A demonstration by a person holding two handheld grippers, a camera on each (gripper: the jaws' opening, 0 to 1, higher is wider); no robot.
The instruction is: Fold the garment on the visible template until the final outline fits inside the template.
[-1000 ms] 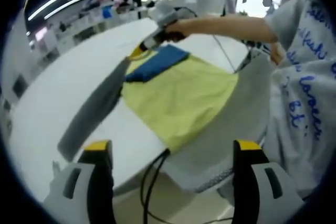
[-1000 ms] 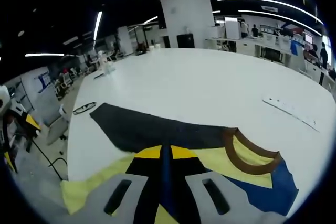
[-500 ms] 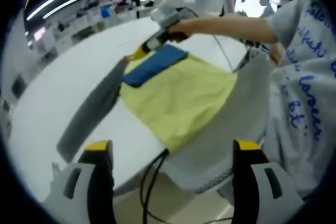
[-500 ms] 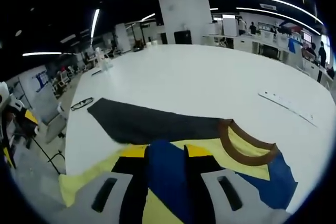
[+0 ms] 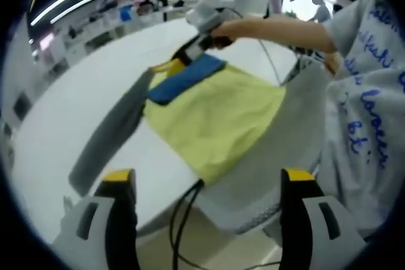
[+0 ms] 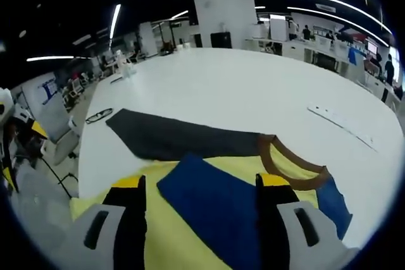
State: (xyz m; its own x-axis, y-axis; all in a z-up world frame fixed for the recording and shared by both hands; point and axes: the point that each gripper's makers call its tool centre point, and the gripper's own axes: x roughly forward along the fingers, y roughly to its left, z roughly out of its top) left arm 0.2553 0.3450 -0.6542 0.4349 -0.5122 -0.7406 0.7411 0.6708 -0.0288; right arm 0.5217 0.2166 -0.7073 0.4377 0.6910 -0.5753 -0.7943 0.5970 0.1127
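A moment ago your right claw [image 6: 201, 188] was pinched on the blue sleeve [image 6: 218, 203]. Now its jaws are spread wide, and the sleeve lies flat between them on the yellow shirt [image 6: 171, 245]. In the left gripper view, that right claw [image 5: 196, 41] sits at the far end of the sleeve [image 5: 180, 77], near the collar; you can't tell there if it touches the cloth.

Your left claw [image 5: 205, 184] is spread wide too and holds nothing. It hangs off the near edge of the table [image 5: 76, 102], apart from the shirt [image 5: 215, 118].

The shirt lies on the white table [image 6: 253, 86], next to a dark grey strip [image 6: 177, 140]. The brown collar [image 6: 288, 165] shows past the sleeve. Part of the shirt is hidden by the right claw's jaws. A grey cloth [image 5: 297, 137] covers the near table edge. A black cable [image 5: 180, 219] hangs below.
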